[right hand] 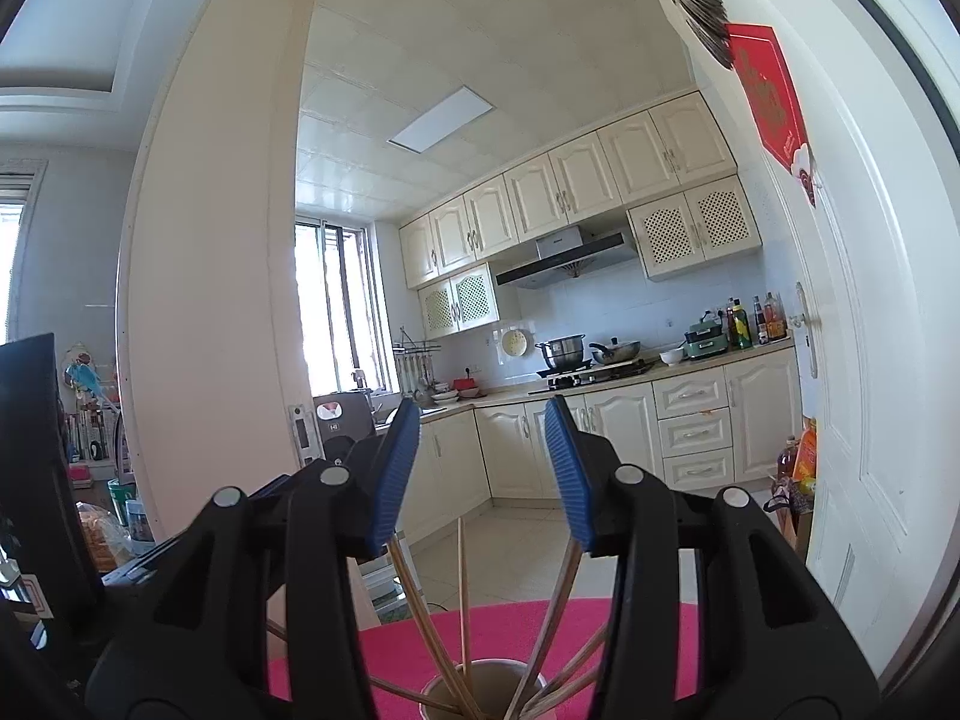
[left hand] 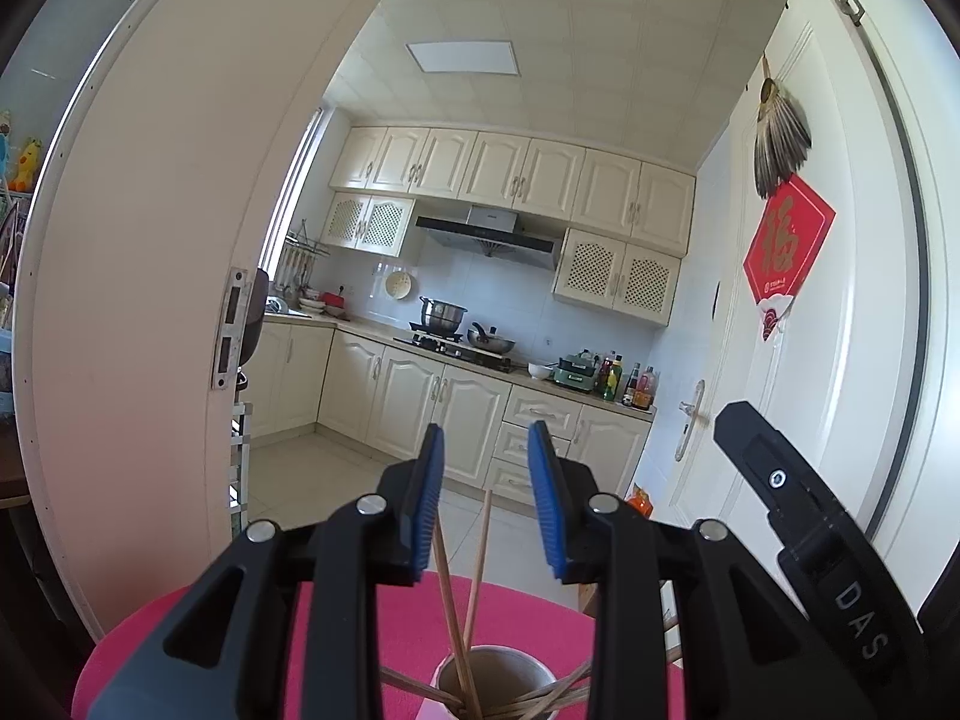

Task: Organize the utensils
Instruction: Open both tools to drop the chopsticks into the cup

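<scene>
- The cup point(left hand: 489, 681) stands on the pink worktop point(left hand: 528, 606), low in both views; it sits just below and ahead of the two grippers
- Many chopsticks point(left hand: 456, 618) stand in the cup; they lean out like a fan, some up and to the left, some far to the right; their long way runs from the cup's bottom up toward the grippers
- The left gripper point(left hand: 486, 504) is let go and partly spread; its blue pads point(left hand: 427, 498) do not press on anything; two stick tops poke up in the gap between its jaws, and one may brush the left pad, but I cannot tell
- The right gripper point(right hand: 480, 468) is let go too, and a bit wider; nothing is pinched in it; one thin chopstick point(right hand: 462, 594) rises in the middle of its gap, and other sticks lean near each pad
- I think the sticks in the cup are already put away, since no stick hangs from a gripper
- Both grippers are about as near to the cup; the cup looks middle under each one
- More loose sticks, if any, are not in view; a careless move low down could bump the leaning tops and tip the cup
</scene>
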Tool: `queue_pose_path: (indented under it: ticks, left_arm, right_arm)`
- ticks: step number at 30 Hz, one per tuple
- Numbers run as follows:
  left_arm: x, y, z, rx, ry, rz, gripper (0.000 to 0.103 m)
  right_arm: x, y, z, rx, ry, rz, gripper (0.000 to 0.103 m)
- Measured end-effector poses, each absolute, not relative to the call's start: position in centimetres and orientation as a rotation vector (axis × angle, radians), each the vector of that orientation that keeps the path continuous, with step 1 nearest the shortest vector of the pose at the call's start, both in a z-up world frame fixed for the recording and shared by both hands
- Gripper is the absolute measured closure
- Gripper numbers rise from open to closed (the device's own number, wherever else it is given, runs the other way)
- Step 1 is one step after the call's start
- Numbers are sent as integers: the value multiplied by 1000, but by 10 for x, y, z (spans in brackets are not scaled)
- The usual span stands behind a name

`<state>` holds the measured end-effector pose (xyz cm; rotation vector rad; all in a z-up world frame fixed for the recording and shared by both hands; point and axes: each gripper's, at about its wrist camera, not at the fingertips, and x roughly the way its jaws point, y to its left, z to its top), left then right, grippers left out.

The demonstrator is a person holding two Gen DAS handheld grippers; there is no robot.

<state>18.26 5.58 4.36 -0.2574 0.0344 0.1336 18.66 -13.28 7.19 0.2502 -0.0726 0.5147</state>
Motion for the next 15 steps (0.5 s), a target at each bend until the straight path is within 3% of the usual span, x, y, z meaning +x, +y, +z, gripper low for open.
queue_pose_path:
  ticks: [7, 15]
  left_arm:
    - [163, 52, 52, -245, 32, 124, 67]
    - [131, 51, 53, -220, 72, 118, 51]
  right_arm:
    - [168, -141, 75, 241, -69, 477, 58]
    - [140, -154, 72, 231, -20, 433, 57]
